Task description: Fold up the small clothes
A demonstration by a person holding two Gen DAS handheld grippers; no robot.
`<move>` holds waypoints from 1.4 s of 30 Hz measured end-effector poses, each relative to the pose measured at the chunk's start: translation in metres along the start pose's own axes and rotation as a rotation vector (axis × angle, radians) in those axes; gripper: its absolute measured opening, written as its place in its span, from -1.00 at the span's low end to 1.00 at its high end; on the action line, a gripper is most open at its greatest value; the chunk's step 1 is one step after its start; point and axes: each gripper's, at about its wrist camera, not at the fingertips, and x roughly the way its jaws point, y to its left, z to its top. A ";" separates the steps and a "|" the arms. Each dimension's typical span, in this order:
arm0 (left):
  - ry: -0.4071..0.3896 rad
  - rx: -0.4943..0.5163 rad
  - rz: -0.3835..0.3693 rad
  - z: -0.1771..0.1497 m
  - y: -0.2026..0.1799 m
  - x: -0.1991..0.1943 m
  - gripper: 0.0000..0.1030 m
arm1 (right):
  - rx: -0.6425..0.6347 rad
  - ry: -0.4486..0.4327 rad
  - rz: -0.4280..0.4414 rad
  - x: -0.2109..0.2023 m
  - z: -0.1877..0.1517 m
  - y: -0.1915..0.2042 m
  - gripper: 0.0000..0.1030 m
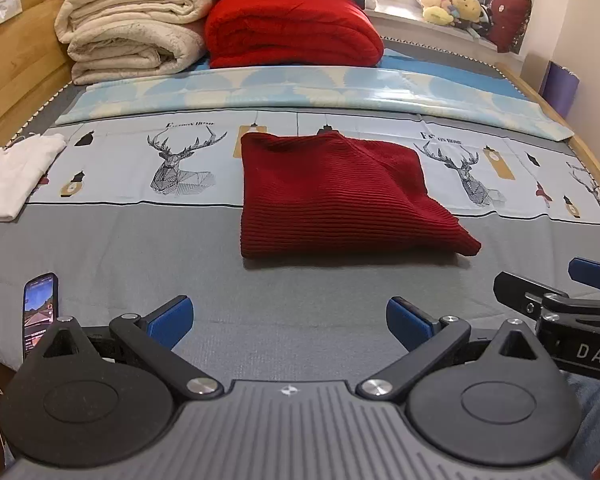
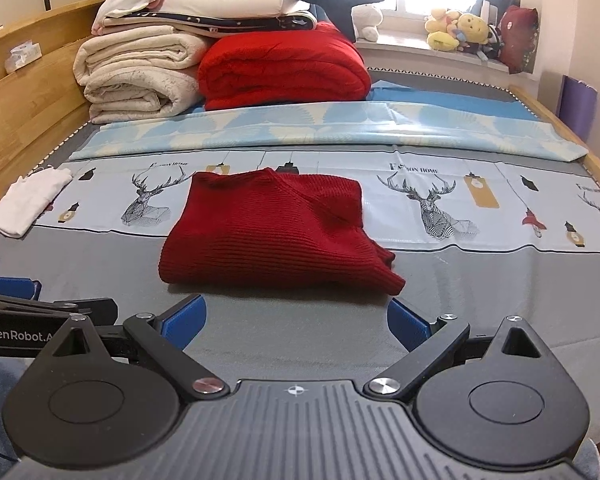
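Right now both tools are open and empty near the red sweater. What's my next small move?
Probably swing the left tool toward the white garment lying unfolded at the bed's left edge. The red sweater already lies folded into a compact stack, and the right tool holds nothing, so the white piece looks like what remains.

Both grippers: black linkage arms, silver pivot screws, blue finger pads (image 1: 171, 322), ribbed grey housing (image 2: 296, 428); white "GenRobot" lettering.

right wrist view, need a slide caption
Open right gripper hovers empty before a folded dark red sweater on the bed.
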 end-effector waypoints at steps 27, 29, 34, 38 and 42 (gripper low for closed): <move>0.001 0.018 0.011 -0.001 -0.005 -0.001 0.99 | 0.003 0.004 0.003 0.001 0.000 -0.004 0.89; 0.002 0.020 0.012 -0.001 -0.004 0.000 0.99 | 0.001 0.004 0.003 0.001 0.000 -0.004 0.89; 0.005 0.022 0.016 -0.001 -0.004 0.001 0.99 | 0.004 0.007 0.003 0.003 0.000 -0.005 0.89; 0.009 0.023 0.018 -0.001 -0.004 0.002 0.99 | 0.005 0.008 0.002 0.003 0.001 -0.006 0.89; -0.010 0.038 0.031 -0.002 -0.007 0.000 0.99 | 0.005 0.011 0.000 0.004 0.000 -0.005 0.89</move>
